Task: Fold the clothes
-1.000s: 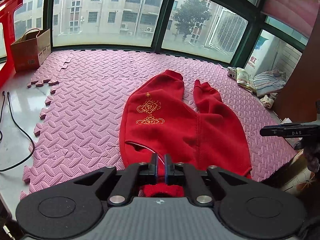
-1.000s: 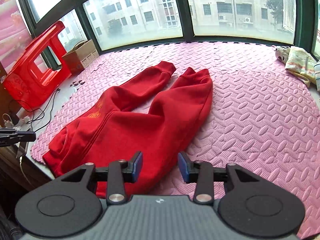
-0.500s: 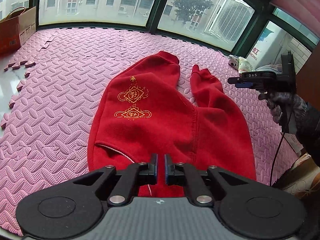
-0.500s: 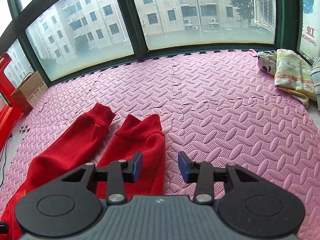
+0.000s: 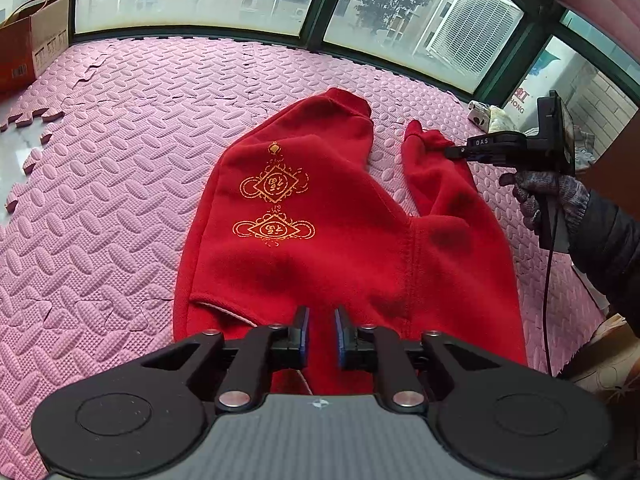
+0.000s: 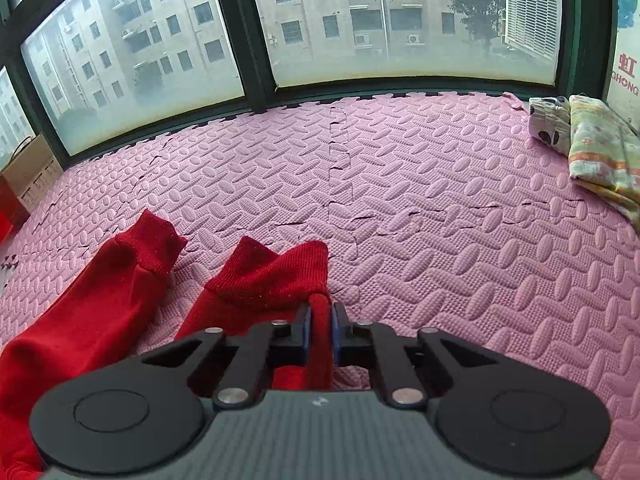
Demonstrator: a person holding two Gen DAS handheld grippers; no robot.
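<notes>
Red pants [image 5: 344, 240] lie flat on the pink foam mat [image 5: 120, 160]. Right tool [image 6: 320, 330] pinches the leg cuff [image 6: 276, 276] only by its edge, so it could slip out mid-fold. Left tool [image 5: 320, 334] sits slightly spread over the waistband, gripping nothing.

Bright red trousers [image 5: 348, 248] with gold knot emblems [image 5: 274, 206] stamped on one leg, spread over pink foam mats [image 5: 120, 168] embossed in a herringbone of ovals. Black grippers with blue pads [image 5: 304, 330]. By the window, a brown cardboard box [image 5: 32, 52] and pale floral-print folded cloth [image 6: 600, 148].
</notes>
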